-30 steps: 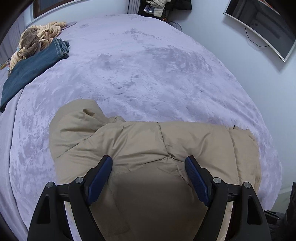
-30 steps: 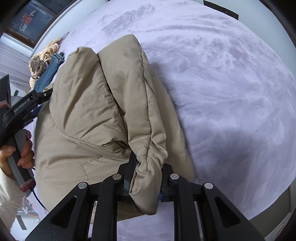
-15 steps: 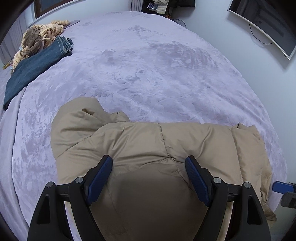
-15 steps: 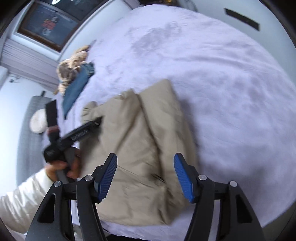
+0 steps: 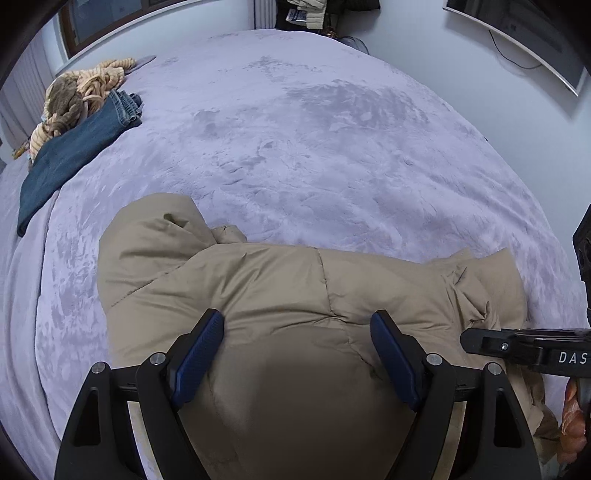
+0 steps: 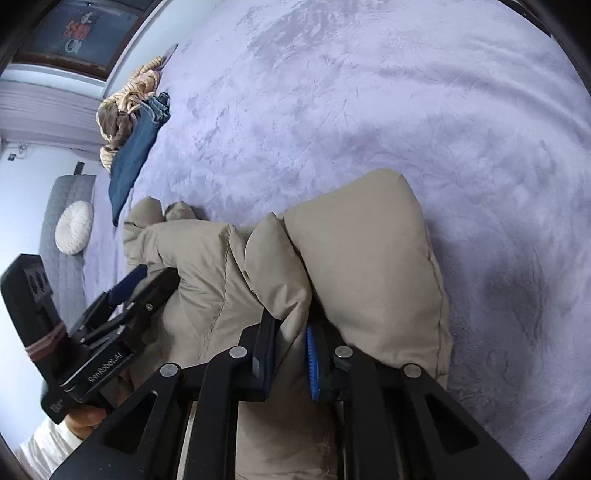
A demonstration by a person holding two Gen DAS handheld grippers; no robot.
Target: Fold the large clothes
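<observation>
A beige puffer jacket (image 5: 280, 280) lies bunched on the lilac bedspread (image 5: 332, 147) near the bed's front edge. My left gripper (image 5: 297, 332) is open, its blue pads spread wide over the jacket's middle, holding nothing. My right gripper (image 6: 290, 332) is shut on a thick fold of the jacket (image 6: 365, 258) at its right end; its black body also shows in the left wrist view (image 5: 524, 345). The left gripper appears in the right wrist view (image 6: 125, 284), resting on the jacket.
Folded blue jeans (image 5: 74, 147) and a tan knitted garment (image 5: 77, 99) lie at the bed's far left. A monitor (image 5: 524, 33) hangs on the right wall. A grey sofa with a white round cushion (image 6: 74, 227) stands beyond the bed.
My right gripper let go of the jacket edge, opened and lifted away, then came back down and closed on a fold at the jacket's right end. The left gripper stayed open.
</observation>
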